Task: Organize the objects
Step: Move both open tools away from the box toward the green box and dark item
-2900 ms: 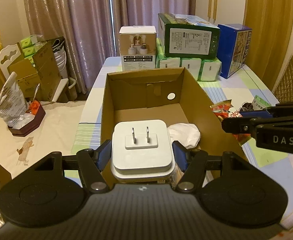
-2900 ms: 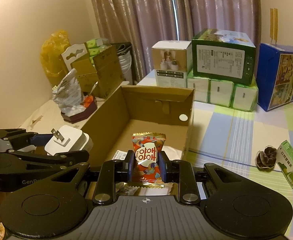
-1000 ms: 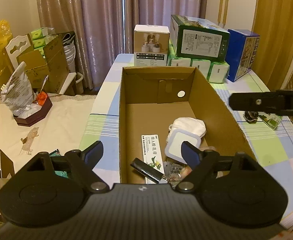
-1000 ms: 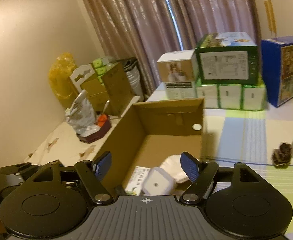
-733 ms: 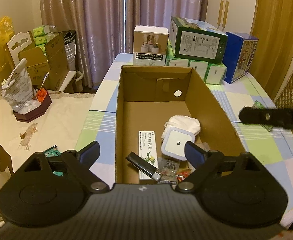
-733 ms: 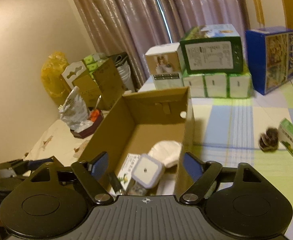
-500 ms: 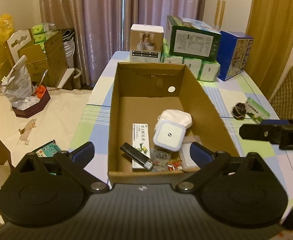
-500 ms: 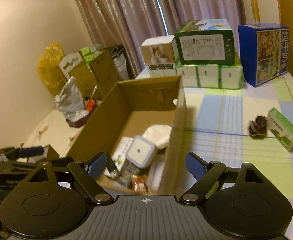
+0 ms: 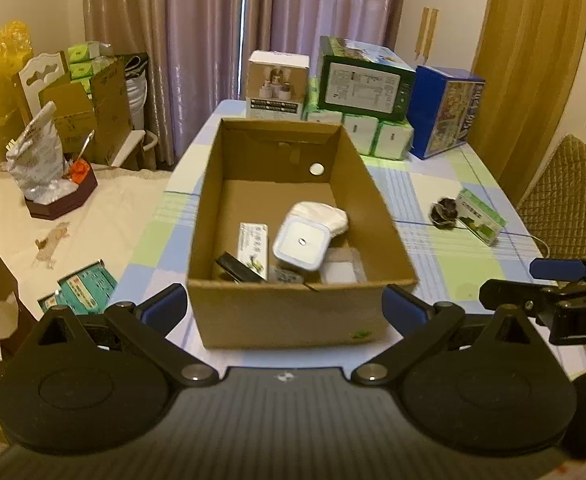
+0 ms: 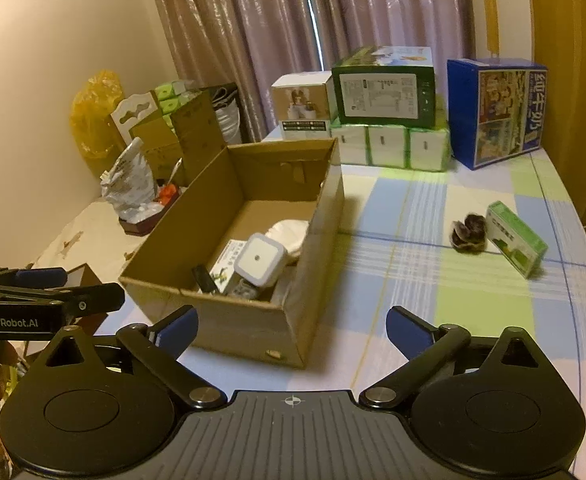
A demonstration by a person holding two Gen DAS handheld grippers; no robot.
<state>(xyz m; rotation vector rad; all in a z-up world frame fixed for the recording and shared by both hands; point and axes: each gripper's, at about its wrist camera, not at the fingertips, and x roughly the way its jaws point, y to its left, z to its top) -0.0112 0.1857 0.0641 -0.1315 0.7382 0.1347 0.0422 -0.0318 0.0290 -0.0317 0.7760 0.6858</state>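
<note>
An open cardboard box (image 9: 301, 316) (image 10: 213, 320) stands on the checked tablecloth. Inside lie a white square plug adapter (image 9: 302, 243) (image 10: 259, 259), a white cloth (image 9: 325, 216), a green-and-white packet (image 9: 253, 246) and a black stick (image 9: 239, 268). My left gripper (image 9: 285, 308) hangs open just before the box's near wall, holding nothing. My right gripper (image 10: 291, 324) is open too, at the box's near right corner. On the cloth to the right sit a small green box (image 9: 481, 216) (image 10: 515, 238) and a dark pine cone (image 9: 444, 213) (image 10: 469, 230).
Stacked cartons, a green one (image 9: 367, 82) and a blue one (image 9: 447, 110), line the table's far end. A teal packet (image 9: 81, 290) lies on the cream surface to the left, near a brown tray (image 9: 63, 200). A padded chair (image 9: 569, 196) stands at the right.
Both grippers let go of their loads, the adapter and a red snack packet, into the box. They then drew back and up; the box now looks farther away.
</note>
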